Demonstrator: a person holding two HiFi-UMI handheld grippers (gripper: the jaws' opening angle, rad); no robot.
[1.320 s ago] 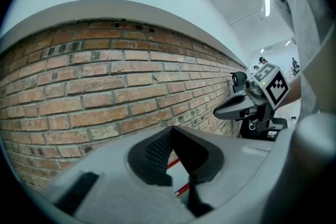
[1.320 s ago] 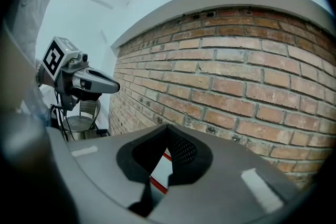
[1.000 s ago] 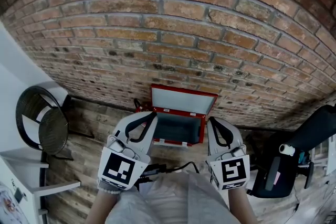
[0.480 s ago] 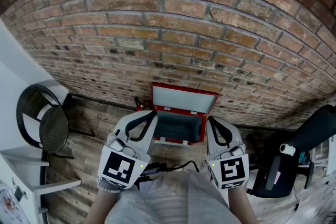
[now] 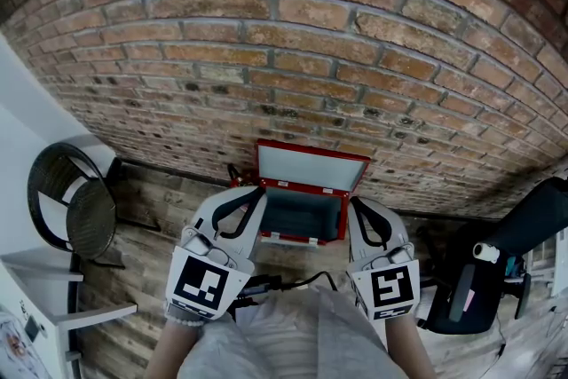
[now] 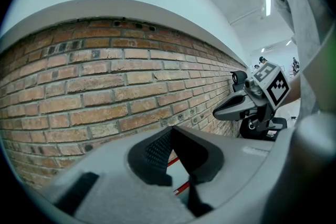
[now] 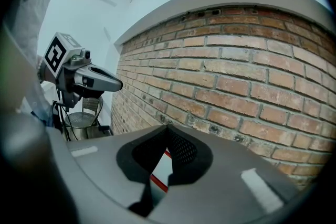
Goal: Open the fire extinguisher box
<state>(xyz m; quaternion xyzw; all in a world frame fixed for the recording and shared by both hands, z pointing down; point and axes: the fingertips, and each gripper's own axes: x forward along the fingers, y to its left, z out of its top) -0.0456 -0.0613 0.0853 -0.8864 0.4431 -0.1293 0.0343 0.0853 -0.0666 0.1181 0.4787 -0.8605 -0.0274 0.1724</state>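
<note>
Fire extinguisher box [image 5: 300,216], red, sits on the plank floor [image 5: 160,222] at the foot of a brick wall [image 5: 293,40]. It lies just ahead of the two claws and between them. Its lid [image 5: 311,166] is raised and leans back toward the bricks, leaving the inside of the box exposed. The left claw [image 5: 256,193] and the right claw [image 5: 355,205] hover side by side, held up off the floor. Each claw's jaws are pressed together at the tips, with nothing gripped between them. A dark wicker chair [image 5: 67,209] stands well off to the left of the left claw.
</note>
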